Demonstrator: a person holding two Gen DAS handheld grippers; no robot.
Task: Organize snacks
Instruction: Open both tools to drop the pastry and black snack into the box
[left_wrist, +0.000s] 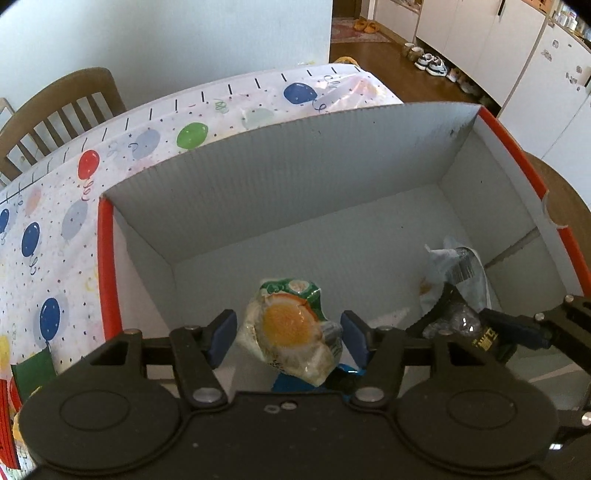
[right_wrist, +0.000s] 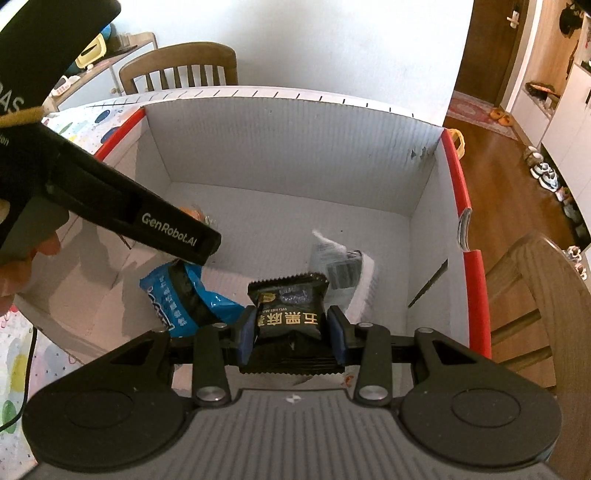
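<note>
A white corrugated box (left_wrist: 280, 173) with red rim edges stands on the table; it also shows in the right wrist view (right_wrist: 295, 147). My left gripper (left_wrist: 288, 338) is open over the box, its pads apart from the orange-and-green snack packet (left_wrist: 291, 328) that lies between them. A blue packet (left_wrist: 295, 380) lies beneath it and shows in the right wrist view (right_wrist: 184, 299). My right gripper (right_wrist: 293, 332) is shut on a black snack packet (right_wrist: 291, 306) and holds it inside the box. A clear-and-black packet (right_wrist: 336, 266) lies on the box floor behind.
The table carries a balloon-print cloth (left_wrist: 55, 206). Wooden chairs stand behind (left_wrist: 62, 107) and to the right (right_wrist: 532, 295). The left gripper's body (right_wrist: 110, 206) crosses the left of the right wrist view. Shoes (left_wrist: 432, 64) line the floor by white cabinets.
</note>
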